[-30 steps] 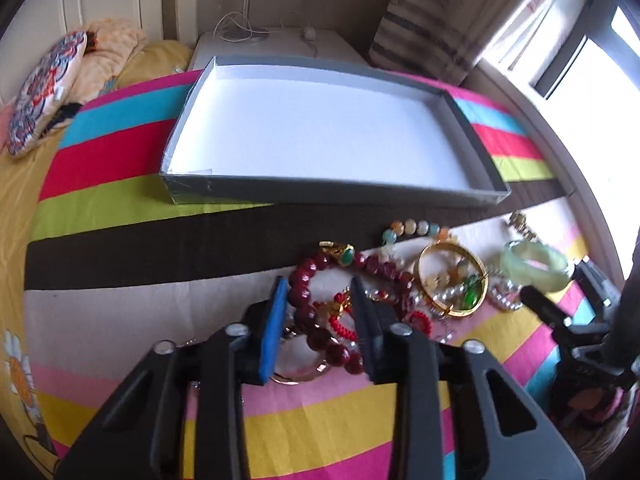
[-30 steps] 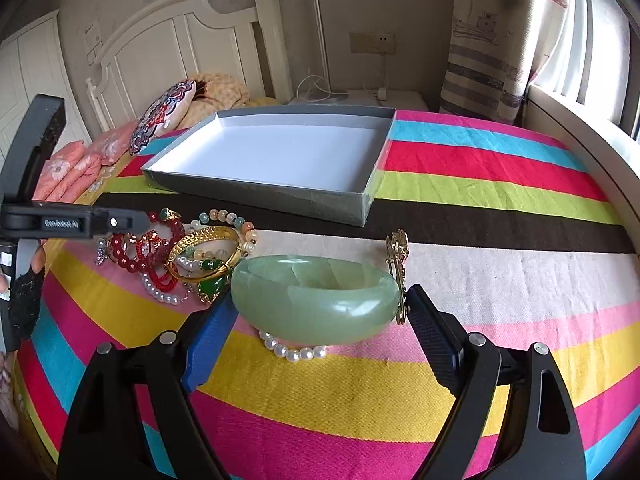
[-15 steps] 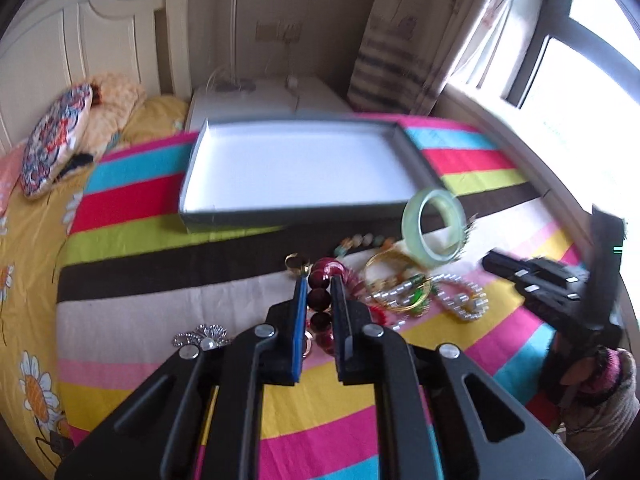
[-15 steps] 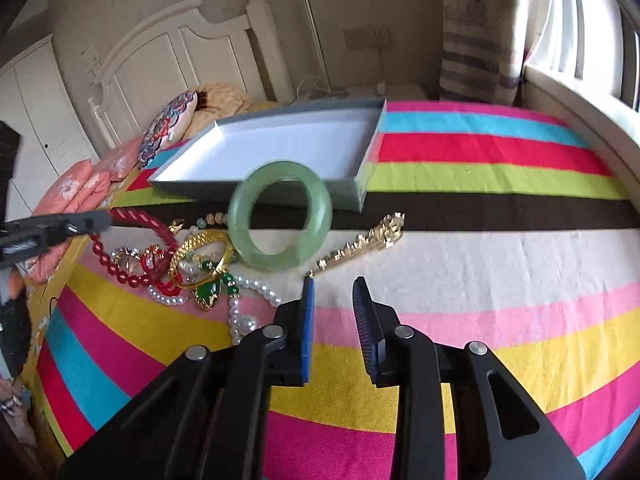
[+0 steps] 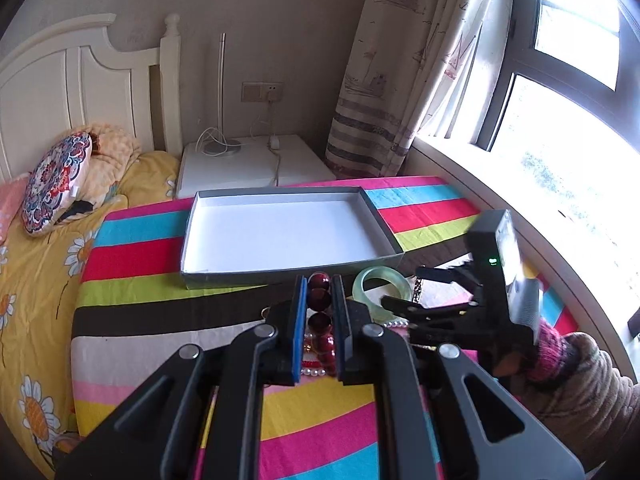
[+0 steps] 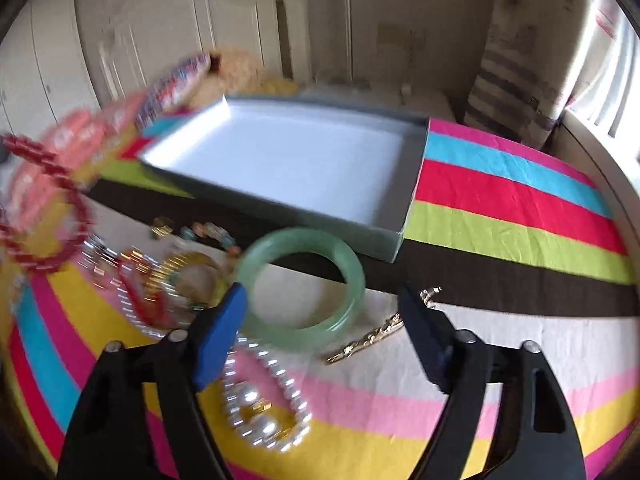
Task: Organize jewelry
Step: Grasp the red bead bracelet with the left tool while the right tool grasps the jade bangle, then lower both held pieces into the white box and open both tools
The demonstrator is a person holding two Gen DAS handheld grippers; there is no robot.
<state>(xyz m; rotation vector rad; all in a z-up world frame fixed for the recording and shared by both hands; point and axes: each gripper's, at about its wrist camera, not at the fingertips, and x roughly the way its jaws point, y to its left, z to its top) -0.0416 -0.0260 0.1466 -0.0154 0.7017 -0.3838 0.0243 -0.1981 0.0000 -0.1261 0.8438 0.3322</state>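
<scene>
My left gripper (image 5: 320,280) is shut on a dark red bead bracelet (image 5: 319,300) and holds it up above the striped blanket. The same bracelet (image 6: 76,216) hangs blurred at the left of the right wrist view. An empty grey box (image 5: 288,276) with a white floor lies just beyond it. A pale green jade bangle (image 6: 354,280) rests on the blanket before the box (image 6: 280,208). My right gripper (image 6: 322,292) is opening around it. The blue left pad touches the bangle's rim and the right pad stands apart.
A pearl necklace (image 6: 260,412), a gold bangle (image 6: 188,276), a gold clasp (image 6: 372,336) and other pieces lie on the blanket. A pillow (image 5: 56,184) and a white nightstand (image 5: 240,168) are behind the box. A person's sleeve (image 5: 568,384) is at right.
The left jaws closed on the red bead bracelet and rose with it. The right jaws stood wide around the bangle, nearly closed behind it, then spread again as the bangle tipped flat.
</scene>
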